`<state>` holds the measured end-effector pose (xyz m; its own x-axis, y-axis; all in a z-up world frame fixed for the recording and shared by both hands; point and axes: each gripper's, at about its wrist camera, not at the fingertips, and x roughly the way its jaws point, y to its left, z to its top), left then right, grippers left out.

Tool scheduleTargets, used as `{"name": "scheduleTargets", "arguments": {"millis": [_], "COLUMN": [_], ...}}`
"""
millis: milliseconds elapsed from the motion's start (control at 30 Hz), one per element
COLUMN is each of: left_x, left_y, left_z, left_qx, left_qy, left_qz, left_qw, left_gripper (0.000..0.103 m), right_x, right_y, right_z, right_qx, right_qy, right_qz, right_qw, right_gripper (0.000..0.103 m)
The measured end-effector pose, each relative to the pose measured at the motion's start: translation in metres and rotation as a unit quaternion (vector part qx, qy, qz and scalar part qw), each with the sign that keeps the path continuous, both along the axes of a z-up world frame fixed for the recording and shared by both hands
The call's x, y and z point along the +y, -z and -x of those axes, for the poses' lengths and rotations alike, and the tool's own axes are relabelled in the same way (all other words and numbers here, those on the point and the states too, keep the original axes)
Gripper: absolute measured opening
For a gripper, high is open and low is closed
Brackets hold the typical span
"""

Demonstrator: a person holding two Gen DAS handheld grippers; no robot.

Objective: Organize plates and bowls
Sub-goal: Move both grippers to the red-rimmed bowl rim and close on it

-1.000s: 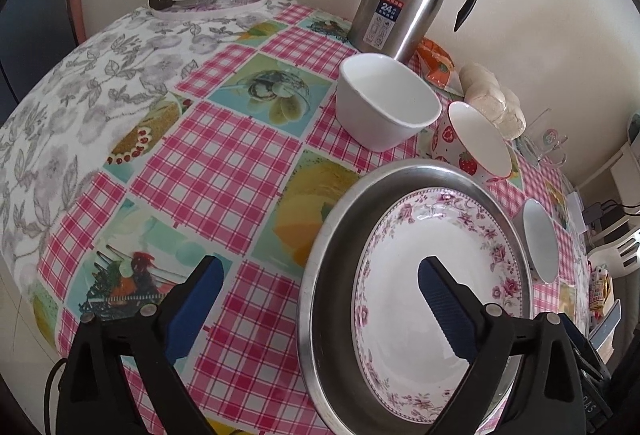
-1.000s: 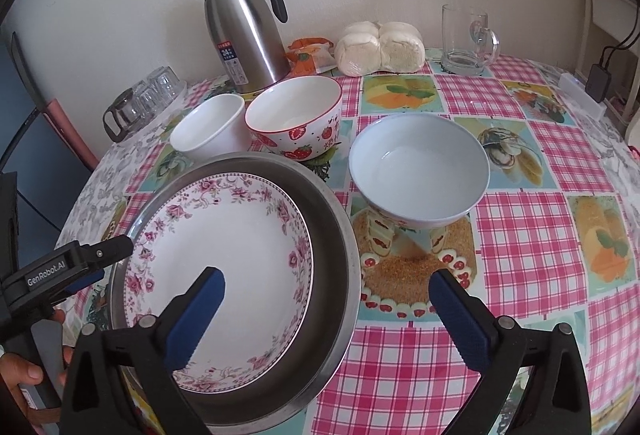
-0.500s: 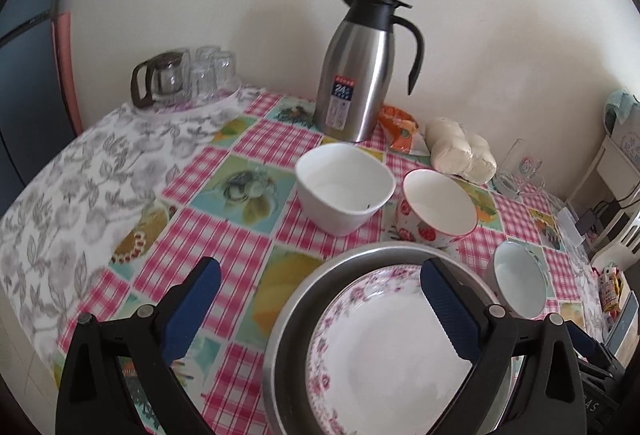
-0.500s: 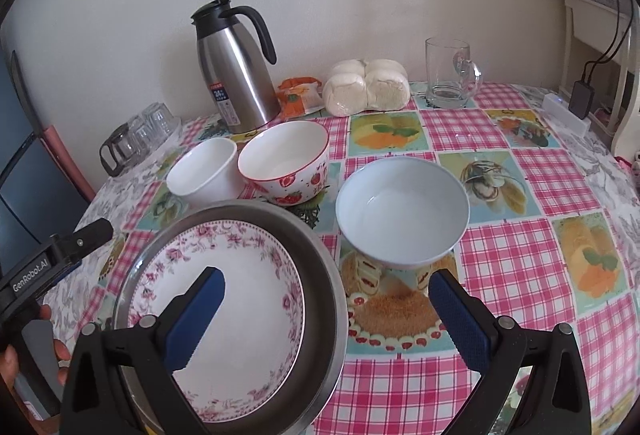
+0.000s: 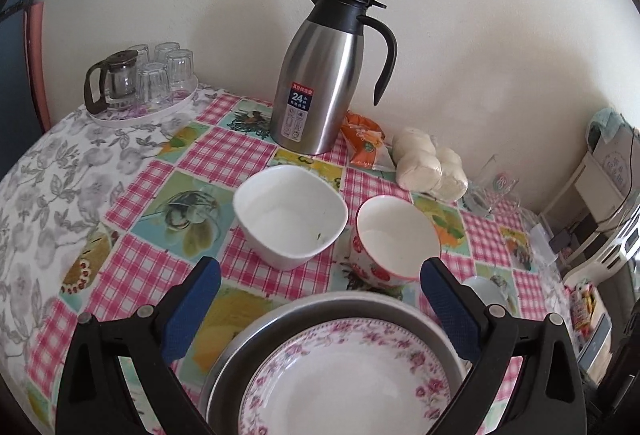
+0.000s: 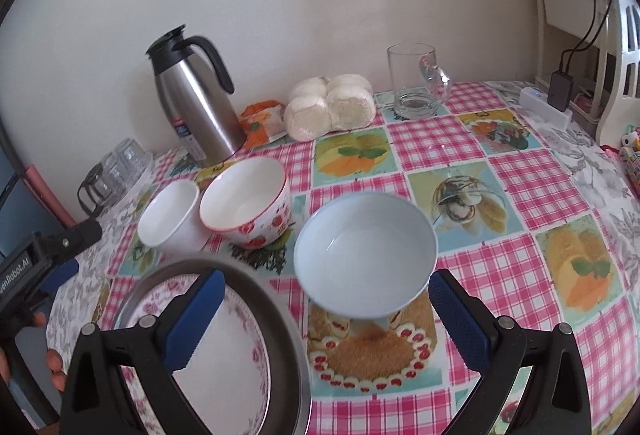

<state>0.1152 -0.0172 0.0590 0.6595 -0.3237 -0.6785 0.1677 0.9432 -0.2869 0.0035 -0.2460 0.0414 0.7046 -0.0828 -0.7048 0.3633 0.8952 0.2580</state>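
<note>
A floral plate (image 5: 340,387) (image 6: 224,375) lies inside a steel basin (image 5: 256,339) (image 6: 280,335) at the table's near edge. Behind it stand a square white bowl (image 5: 290,215) (image 6: 168,213) and a strawberry bowl (image 5: 396,239) (image 6: 244,207). A pale blue bowl (image 6: 366,251) sits to the right, just ahead of my right gripper (image 6: 324,307), which is open and empty. My left gripper (image 5: 320,299) is open above the basin's far rim, holding nothing. The left gripper's body (image 6: 48,251) shows at the left edge of the right wrist view.
A steel thermos jug (image 5: 324,75) (image 6: 196,99), an orange packet (image 5: 364,143), bagged white buns (image 5: 430,163) (image 6: 332,105) and a glass mug (image 6: 416,81) line the wall. A tray of glasses (image 5: 140,83) sits far left. White shelving (image 6: 576,15) stands right.
Both grippers have pulled back and tilted up, so the basin and plate sit lower in view and more wall shows. The dishes have not moved.
</note>
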Motion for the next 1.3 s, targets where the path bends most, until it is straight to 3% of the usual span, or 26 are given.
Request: {"name": "scheduleTargets", "arguments": {"millis": [133, 333, 467, 667, 767, 967, 1067, 1133, 1300], "left_x": [0.003, 0.009, 0.002, -0.011, -0.018, -0.035, -0.04, -0.044, -0.053], "left_y": [0.0, -0.001, 0.002, -0.003, -0.002, 0.007, 0.013, 0.016, 0.03], "left_z": [-0.016, -0.028, -0.037, -0.043, -0.047, -0.058, -0.062, -0.063, -0.07], "left_qx": [0.007, -0.016, 0.001, -0.012, 0.001, 0.04, 0.059, 0.069, 0.098], "left_qy": [0.007, -0.005, 0.029, 0.051, 0.066, 0.078, 0.085, 0.09, 0.089], "left_qz": [0.047, 0.064, 0.077, 0.069, 0.074, 0.047, 0.056, 0.059, 0.064], "left_qw": [0.9989, 0.9978, 0.9966, 0.9963, 0.9951, 0.995, 0.993, 0.9918, 0.9891], "left_gripper": [0.1, 0.102, 0.102, 0.102, 0.102, 0.102, 0.097, 0.085, 0.072], "right_x": [-0.008, -0.015, -0.021, -0.029, -0.028, -0.017, -0.018, -0.022, -0.024], "right_y": [-0.006, -0.013, -0.012, -0.007, -0.008, -0.012, -0.01, -0.008, -0.001], "right_z": [-0.014, -0.039, -0.054, -0.073, -0.083, -0.105, -0.115, -0.12, -0.131], "right_qx": [-0.004, 0.003, 0.015, 0.027, 0.028, 0.044, 0.056, 0.057, 0.067], "right_qy": [0.001, -0.008, -0.014, -0.015, -0.017, -0.042, -0.04, -0.038, -0.042], "right_qz": [-0.011, -0.019, -0.038, -0.055, -0.046, -0.005, 0.005, -0.002, -0.011], "right_qw": [1.0, 1.0, 0.999, 0.998, 0.998, 0.998, 0.998, 0.998, 0.997], "right_gripper": [0.103, 0.103, 0.103, 0.103, 0.103, 0.103, 0.103, 0.102, 0.09]}}
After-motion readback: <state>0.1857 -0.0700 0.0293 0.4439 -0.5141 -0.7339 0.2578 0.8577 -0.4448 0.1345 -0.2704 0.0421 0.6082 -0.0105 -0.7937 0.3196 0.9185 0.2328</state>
